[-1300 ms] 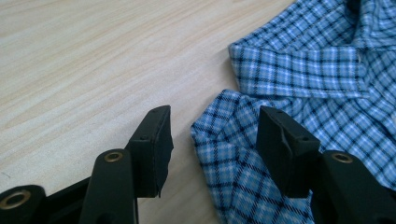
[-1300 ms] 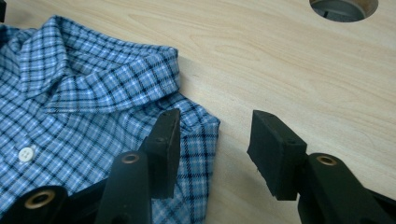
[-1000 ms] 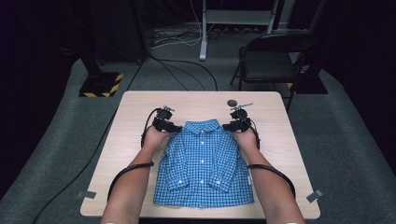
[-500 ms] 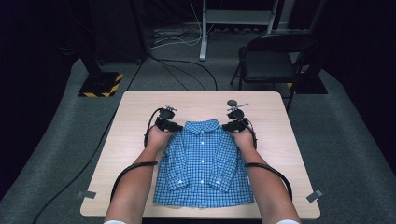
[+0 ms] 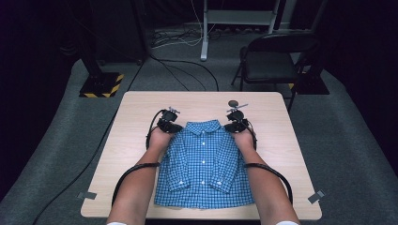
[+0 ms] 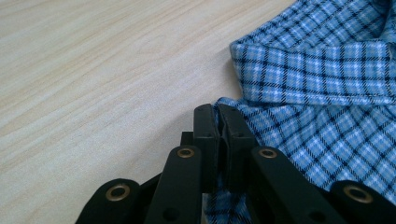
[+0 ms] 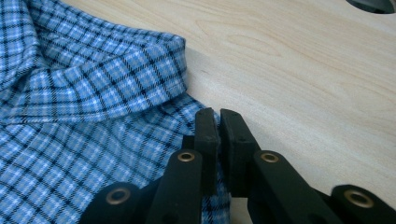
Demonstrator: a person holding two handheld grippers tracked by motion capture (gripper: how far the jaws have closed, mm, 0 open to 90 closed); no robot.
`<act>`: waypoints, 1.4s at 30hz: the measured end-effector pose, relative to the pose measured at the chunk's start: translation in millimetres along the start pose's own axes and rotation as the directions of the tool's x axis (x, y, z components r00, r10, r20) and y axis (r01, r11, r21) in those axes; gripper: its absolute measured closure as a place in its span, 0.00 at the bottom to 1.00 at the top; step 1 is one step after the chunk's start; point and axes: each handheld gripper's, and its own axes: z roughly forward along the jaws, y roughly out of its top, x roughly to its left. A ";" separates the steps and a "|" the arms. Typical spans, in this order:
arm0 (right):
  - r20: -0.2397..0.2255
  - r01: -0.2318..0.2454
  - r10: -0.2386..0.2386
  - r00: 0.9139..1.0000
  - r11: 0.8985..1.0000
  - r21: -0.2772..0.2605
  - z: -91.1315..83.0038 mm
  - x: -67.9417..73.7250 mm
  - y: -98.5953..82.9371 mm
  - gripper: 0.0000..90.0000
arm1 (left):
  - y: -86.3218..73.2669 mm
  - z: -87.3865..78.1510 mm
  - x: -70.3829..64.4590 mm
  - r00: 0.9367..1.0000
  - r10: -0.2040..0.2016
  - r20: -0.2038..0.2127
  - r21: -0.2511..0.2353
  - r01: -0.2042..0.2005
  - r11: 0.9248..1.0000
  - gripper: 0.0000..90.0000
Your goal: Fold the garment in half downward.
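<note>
A small blue checked shirt point(image 5: 202, 164) lies flat and buttoned on the wooden table point(image 5: 141, 108), collar toward the far side. My left gripper point(image 5: 170, 125) is at the shirt's left shoulder. In the left gripper view the gripper point(image 6: 218, 111) is shut on the edge of the shirt point(image 6: 317, 79), just below the collar. My right gripper point(image 5: 235, 125) is at the other shoulder. In the right gripper view this gripper point(image 7: 218, 115) pinches a fold of the shirt point(image 7: 93, 93) beside the collar.
A small dark round object point(image 5: 233, 103) lies on the table just beyond my right gripper. A black chair point(image 5: 274, 61) stands past the far right corner, and a stand with a striped base point(image 5: 101, 84) past the far left. Cables run across the floor.
Both grippers stay shut at the shirt's shoulders. The forearms have shifted only slightly, and the shirt lies much as before.
</note>
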 end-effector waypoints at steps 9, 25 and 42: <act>-0.025 -0.005 0.004 1.000 1.000 -0.022 -5.9 -4.2 2.5 0.96 | -0.8 -5.2 4.8 1.000 -0.019 0.022 -0.028 0.020 0.999 0.97; -0.089 0.016 -0.030 0.996 0.987 -0.157 -57.4 -0.2 7.5 0.96 | -0.1 -50.3 -2.5 0.999 0.037 0.035 -0.145 -0.032 0.989 0.97; -0.173 0.086 -0.136 0.976 0.959 -0.271 -115.6 18.0 -22.7 0.96 | -23.1 -104.5 -22.5 0.988 0.136 0.076 -0.273 -0.111 0.956 0.96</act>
